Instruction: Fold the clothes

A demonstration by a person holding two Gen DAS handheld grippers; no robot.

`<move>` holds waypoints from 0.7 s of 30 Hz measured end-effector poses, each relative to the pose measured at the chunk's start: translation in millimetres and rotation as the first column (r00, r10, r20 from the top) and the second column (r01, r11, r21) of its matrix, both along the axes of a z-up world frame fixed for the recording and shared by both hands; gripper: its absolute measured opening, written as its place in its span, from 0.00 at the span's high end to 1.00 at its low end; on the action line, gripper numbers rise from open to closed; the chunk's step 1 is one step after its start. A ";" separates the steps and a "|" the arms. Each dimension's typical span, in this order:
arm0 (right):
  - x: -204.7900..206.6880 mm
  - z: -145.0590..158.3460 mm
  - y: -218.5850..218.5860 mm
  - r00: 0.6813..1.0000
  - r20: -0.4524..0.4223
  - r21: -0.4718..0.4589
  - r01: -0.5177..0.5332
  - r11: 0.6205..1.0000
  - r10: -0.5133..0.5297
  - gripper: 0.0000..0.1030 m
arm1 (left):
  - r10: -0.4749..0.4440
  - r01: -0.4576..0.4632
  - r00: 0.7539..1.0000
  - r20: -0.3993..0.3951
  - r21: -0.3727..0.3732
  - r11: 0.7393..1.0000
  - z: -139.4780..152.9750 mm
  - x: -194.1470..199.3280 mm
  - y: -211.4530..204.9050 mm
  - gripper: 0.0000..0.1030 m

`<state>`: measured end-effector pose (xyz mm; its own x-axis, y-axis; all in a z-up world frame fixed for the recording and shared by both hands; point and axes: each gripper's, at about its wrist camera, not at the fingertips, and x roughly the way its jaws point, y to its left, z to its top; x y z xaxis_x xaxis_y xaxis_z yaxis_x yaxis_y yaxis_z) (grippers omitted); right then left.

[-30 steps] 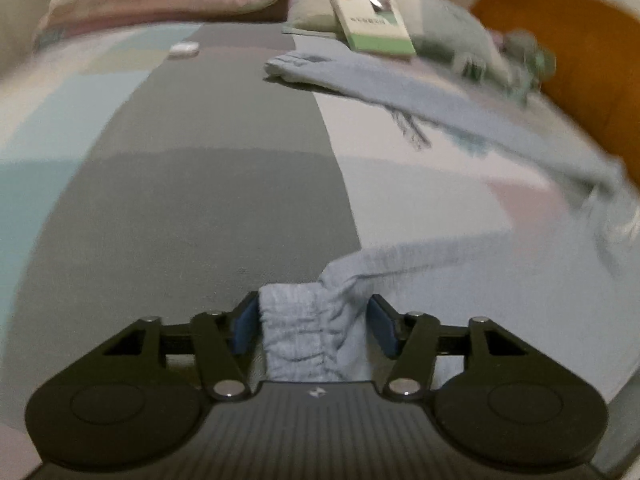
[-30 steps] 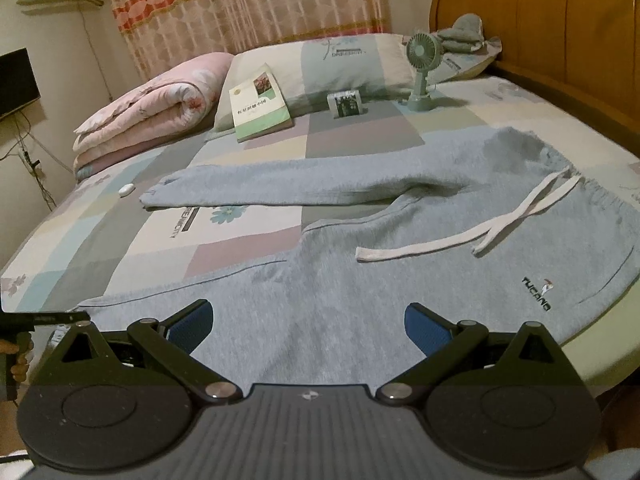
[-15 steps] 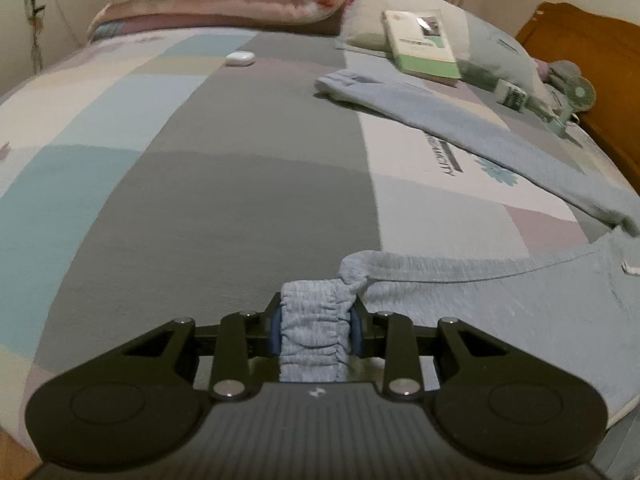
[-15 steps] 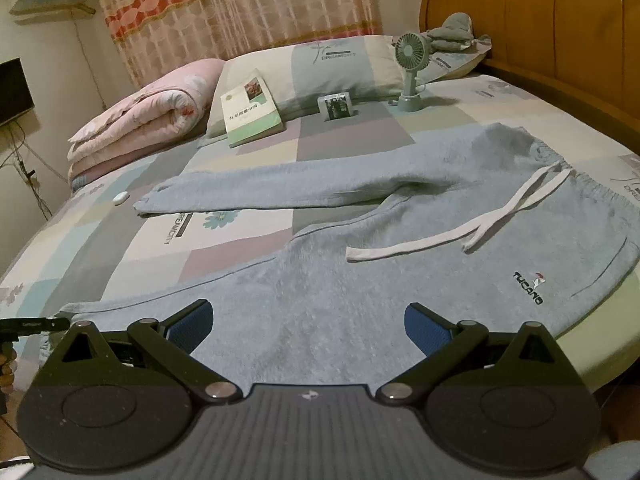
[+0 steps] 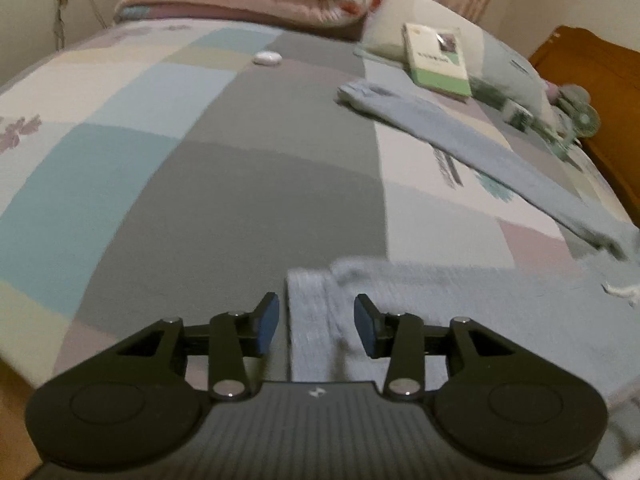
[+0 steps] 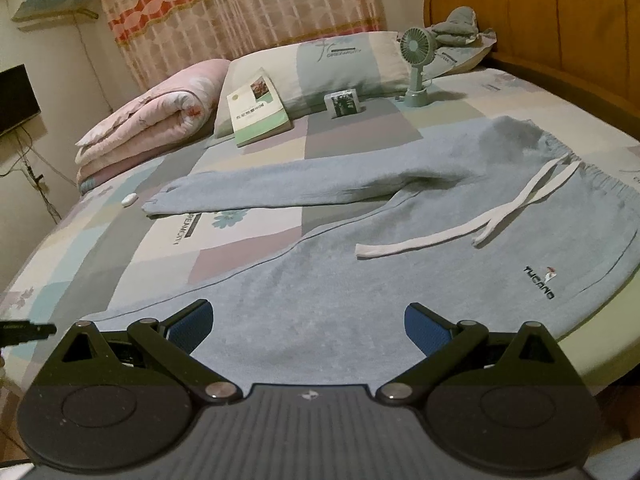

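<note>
Light blue-grey sweatpants (image 6: 400,280) lie spread flat on the bed, waistband and white drawstring (image 6: 492,220) to the right, both legs running left. The far leg ends in a cuff (image 6: 160,204) near the bed's middle. In the left wrist view the near leg's ribbed cuff (image 5: 308,312) lies on the bedsheet between the blue pads (image 5: 268,322) of my left gripper (image 5: 316,322), which stands open around it without touching. My right gripper (image 6: 308,324) hovers open over the near leg's thigh area, nothing between its fingers.
A patchwork bedsheet (image 6: 248,248) covers the bed. At the back are a rolled pink quilt (image 6: 156,120), pillow, green book (image 6: 260,112), small box (image 6: 344,102), handheld fan (image 6: 418,60) and a white case (image 6: 130,199). A wooden headboard (image 6: 560,20) stands right. The bed's front edge is close.
My left gripper, shut on the near leg's cuff half a second ago, has opened and the cuff now lies loose on the sheet. The right gripper drifted slightly, still open.
</note>
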<state>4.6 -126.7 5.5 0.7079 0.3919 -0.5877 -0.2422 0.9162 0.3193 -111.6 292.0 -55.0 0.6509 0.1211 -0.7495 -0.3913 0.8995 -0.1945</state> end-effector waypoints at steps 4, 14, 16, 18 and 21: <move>-0.2 -0.4 4.7 1.000 0.001 0.005 -0.020 1.000 0.020 0.00 | -0.177 0.179 0.984 -0.030 0.098 0.979 2.4 -13.0 -43.2 0.60; -8.0 6.6 4.6 0.999 0.040 0.017 -0.033 0.999 0.033 0.00 | -0.511 0.680 0.733 -0.449 0.505 0.531 -33.9 -17.2 -129.6 0.56; -9.6 7.8 2.7 0.998 0.048 0.022 -0.030 0.999 0.029 0.00 | -0.502 0.706 0.708 -0.497 0.528 0.472 -42.4 -13.0 -132.3 0.56; -10.1 8.3 0.4 0.999 0.050 0.024 -0.023 0.999 0.022 0.00 | -0.511 0.732 0.679 -0.527 0.539 0.416 -47.2 -13.2 -136.5 0.57; -9.9 8.3 -0.9 0.999 0.051 0.028 -0.018 0.999 0.017 0.00 | -0.517 0.753 0.648 -0.559 0.570 0.327 -51.4 -13.5 -143.2 0.53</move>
